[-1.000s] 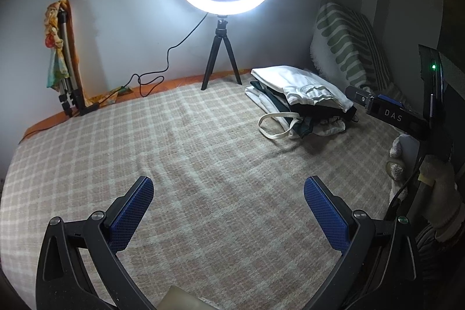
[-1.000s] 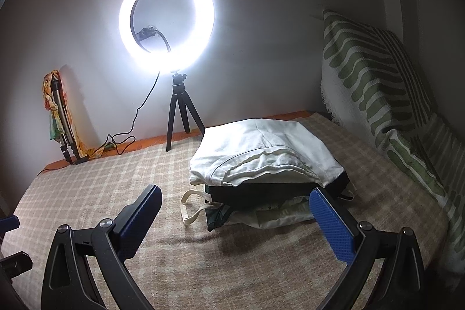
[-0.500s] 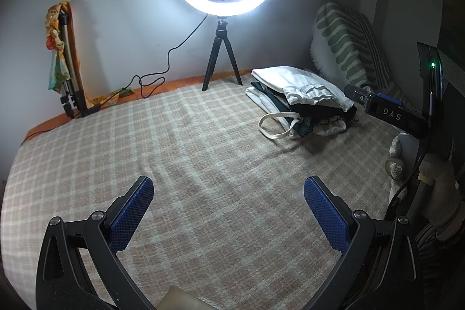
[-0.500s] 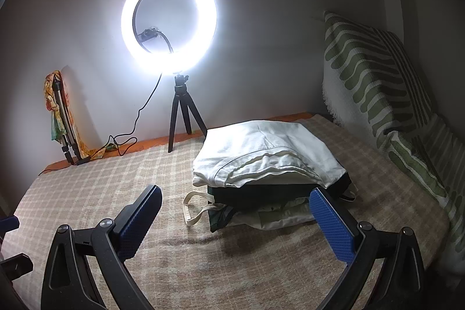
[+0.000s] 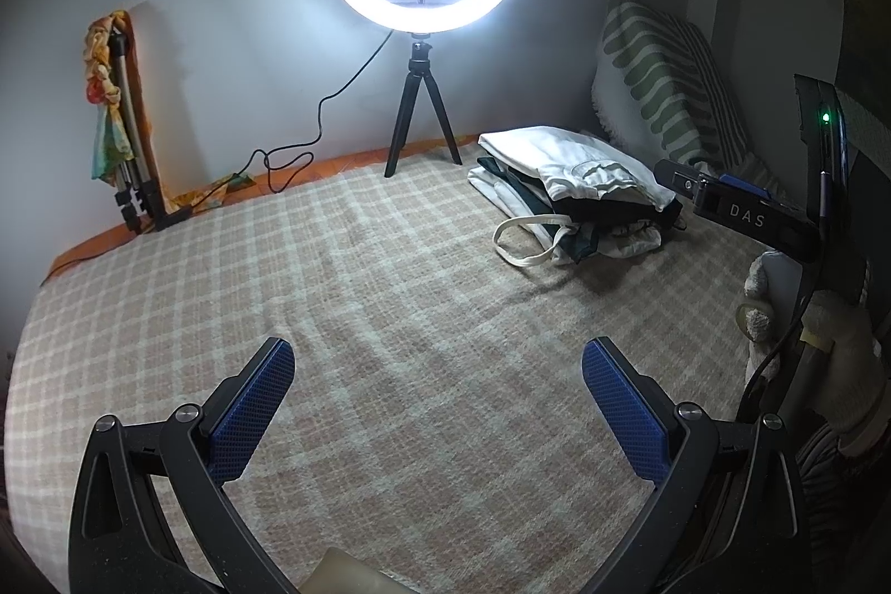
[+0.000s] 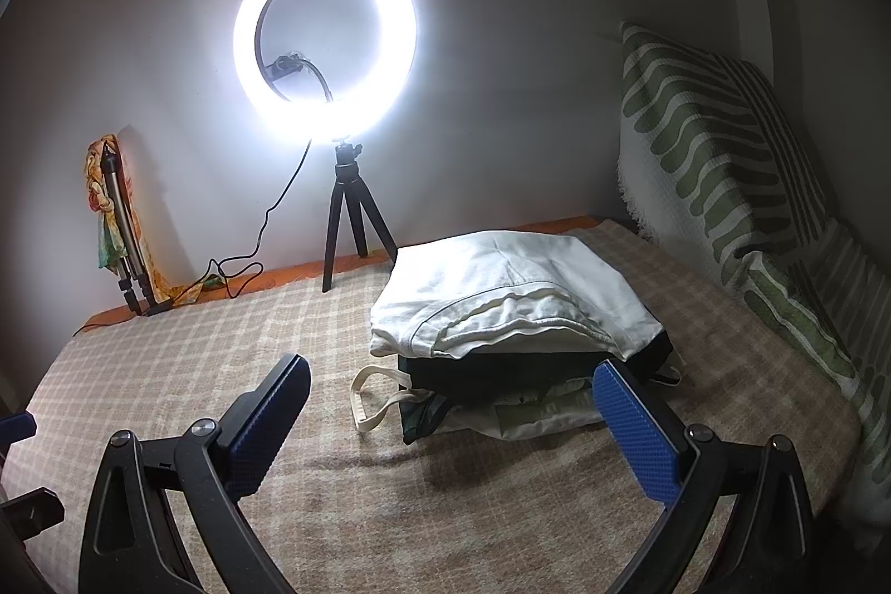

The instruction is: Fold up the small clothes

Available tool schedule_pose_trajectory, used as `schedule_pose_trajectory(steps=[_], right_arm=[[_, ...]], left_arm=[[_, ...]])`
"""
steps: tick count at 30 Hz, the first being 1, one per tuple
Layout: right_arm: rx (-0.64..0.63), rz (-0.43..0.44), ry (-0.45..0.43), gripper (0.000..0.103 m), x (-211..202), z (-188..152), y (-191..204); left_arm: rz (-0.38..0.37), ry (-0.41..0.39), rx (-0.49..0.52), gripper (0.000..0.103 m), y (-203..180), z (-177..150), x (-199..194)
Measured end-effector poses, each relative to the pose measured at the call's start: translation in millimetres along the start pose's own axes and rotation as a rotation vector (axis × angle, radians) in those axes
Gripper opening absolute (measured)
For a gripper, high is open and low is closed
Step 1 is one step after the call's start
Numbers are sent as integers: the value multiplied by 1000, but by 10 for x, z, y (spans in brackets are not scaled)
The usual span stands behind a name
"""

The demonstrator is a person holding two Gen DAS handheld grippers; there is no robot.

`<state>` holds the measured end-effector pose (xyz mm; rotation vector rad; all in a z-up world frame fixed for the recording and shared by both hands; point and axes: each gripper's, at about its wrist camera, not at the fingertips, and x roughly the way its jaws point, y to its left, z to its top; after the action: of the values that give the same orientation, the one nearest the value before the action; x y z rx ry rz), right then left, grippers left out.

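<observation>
I read "DAS" on my right gripper (image 5: 746,212), at 3 o'clock. Both it and the left gripper (image 5: 438,396) are wide open, empty. Clothes pile (image 6: 518,315) lies at 12 o'clock on the blanket (image 5: 390,293).

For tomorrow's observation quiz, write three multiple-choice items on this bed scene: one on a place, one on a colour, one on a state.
1. Where does the pile of clothes lie?
A. On the checked bedspread, near the striped pillow
B. On the floor
C. Hung on the ring light

2. What colour is the top garment?
A. Red
B. White
C. Blue

3. How is the right hand-held gripper?
A. Shut on a shirt
B. Shut on a strap
C. Open, holding nothing

Answers: 1 A, the pile rests on the bedspread beside the pillow; 2 B, the top fold is white; 3 C, its blue pads stand wide apart.
</observation>
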<state>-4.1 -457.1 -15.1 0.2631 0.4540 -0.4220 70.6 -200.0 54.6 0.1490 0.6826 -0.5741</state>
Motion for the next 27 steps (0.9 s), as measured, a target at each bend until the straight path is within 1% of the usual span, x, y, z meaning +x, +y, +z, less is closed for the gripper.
schedule_pose_trajectory(steps=[27], right_arm=[[5, 4, 3, 103, -10, 4, 13]], left_arm=[[4, -22, 18, 103, -27, 1, -36]])
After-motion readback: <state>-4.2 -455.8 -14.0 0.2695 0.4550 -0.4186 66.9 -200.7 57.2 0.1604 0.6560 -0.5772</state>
